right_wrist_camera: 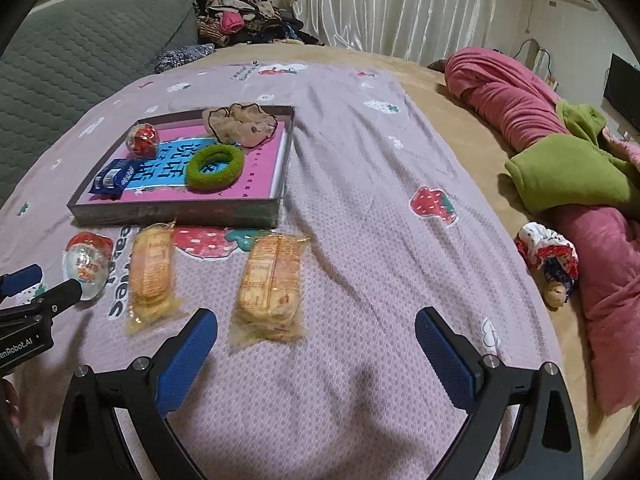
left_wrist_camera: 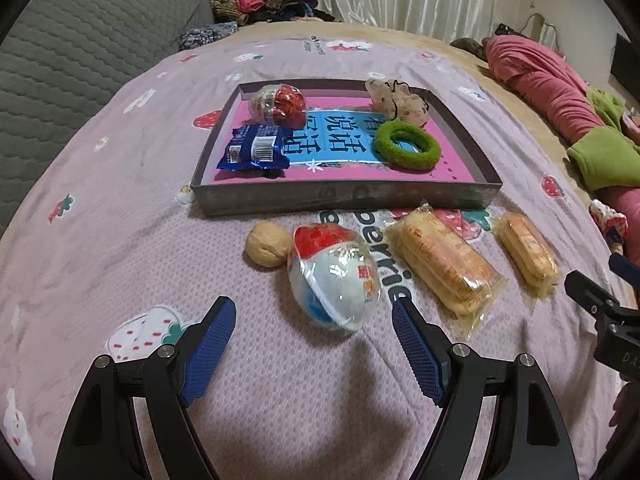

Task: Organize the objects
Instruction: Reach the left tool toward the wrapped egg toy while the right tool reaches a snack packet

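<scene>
A shallow grey box (left_wrist_camera: 348,197) (right_wrist_camera: 176,213) on the bed holds a pink book, a blue snack packet (left_wrist_camera: 256,148), a red-and-clear wrapped ball (left_wrist_camera: 278,104), a beige scrunchie (left_wrist_camera: 396,100) and a green hair ring (left_wrist_camera: 406,144) (right_wrist_camera: 216,168). In front of the box lie a walnut (left_wrist_camera: 267,243), a wrapped white-and-red ball (left_wrist_camera: 334,276) (right_wrist_camera: 88,262) and two cracker packs (left_wrist_camera: 444,262) (left_wrist_camera: 528,254) (right_wrist_camera: 154,270) (right_wrist_camera: 272,284). My left gripper (left_wrist_camera: 314,314) is open just short of the wrapped ball. My right gripper (right_wrist_camera: 316,326) is open, the nearer cracker pack lying just ahead of its left finger.
A lilac strawberry-print blanket (right_wrist_camera: 360,200) covers the bed. A grey quilted pillow (left_wrist_camera: 80,40) lies at far left, a clothes pile behind it. Pink and green bedding (right_wrist_camera: 560,152) is bunched at the right, with a small red-and-white bundle (right_wrist_camera: 548,256) beside it.
</scene>
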`<state>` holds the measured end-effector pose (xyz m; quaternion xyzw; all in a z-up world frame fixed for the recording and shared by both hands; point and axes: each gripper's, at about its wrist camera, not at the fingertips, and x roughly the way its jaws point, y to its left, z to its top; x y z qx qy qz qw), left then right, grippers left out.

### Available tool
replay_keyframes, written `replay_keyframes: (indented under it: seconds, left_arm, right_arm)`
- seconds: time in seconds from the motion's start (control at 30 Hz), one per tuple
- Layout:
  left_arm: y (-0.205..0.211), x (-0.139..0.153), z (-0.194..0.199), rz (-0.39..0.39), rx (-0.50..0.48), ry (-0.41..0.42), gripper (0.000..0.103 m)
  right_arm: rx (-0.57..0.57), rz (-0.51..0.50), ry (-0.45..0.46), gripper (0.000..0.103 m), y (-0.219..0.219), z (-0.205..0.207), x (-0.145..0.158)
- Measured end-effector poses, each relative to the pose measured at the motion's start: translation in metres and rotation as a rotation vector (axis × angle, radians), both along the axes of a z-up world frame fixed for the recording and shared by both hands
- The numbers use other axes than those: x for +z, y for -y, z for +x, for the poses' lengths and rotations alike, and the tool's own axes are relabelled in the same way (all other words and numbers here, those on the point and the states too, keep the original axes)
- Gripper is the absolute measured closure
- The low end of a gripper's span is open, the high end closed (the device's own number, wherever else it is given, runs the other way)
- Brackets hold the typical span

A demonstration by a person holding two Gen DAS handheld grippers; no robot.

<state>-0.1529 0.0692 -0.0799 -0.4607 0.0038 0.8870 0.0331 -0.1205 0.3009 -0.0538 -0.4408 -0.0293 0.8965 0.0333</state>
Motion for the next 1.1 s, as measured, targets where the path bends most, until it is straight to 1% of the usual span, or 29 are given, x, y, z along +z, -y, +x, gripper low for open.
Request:
replay_keyframes:
  seconds: [0.43,0.5,0.67,0.97,1.07,1.1]
  left_arm:
    - [-0.003,-0.008,-0.015,-0.004,-0.014,0.005,0.021]
    - [-0.002,-0.008,-0.016,-0.007,-0.004,0.001,0.021]
    - [-0.002,-0.010,-0.020,-0.003,-0.002,0.007,0.021]
    - [-0.007,-0.014,-0.030,-0.014,0.009,0.012,0.021]
    - [-0.007,-0.016,-0.034,-0.013,0.015,0.014,0.021]
    - [-0.007,-0.016,-0.035,-0.013,0.015,0.015,0.021]
  right_arm:
    - [0.005,0.009,0.036,0.003,-0.001,-0.024,-0.017]
    - [0.005,0.010,0.030,0.003,0.000,-0.027,-0.016]
    - [0.003,0.014,0.051,0.003,0.002,-0.039,-0.023]
    - [0.005,-0.009,0.068,0.003,0.003,-0.052,-0.036]
    - [0.014,-0.007,0.067,0.004,0.004,-0.054,-0.040]
    - [0.017,-0.009,0.068,0.007,0.004,-0.055,-0.041]
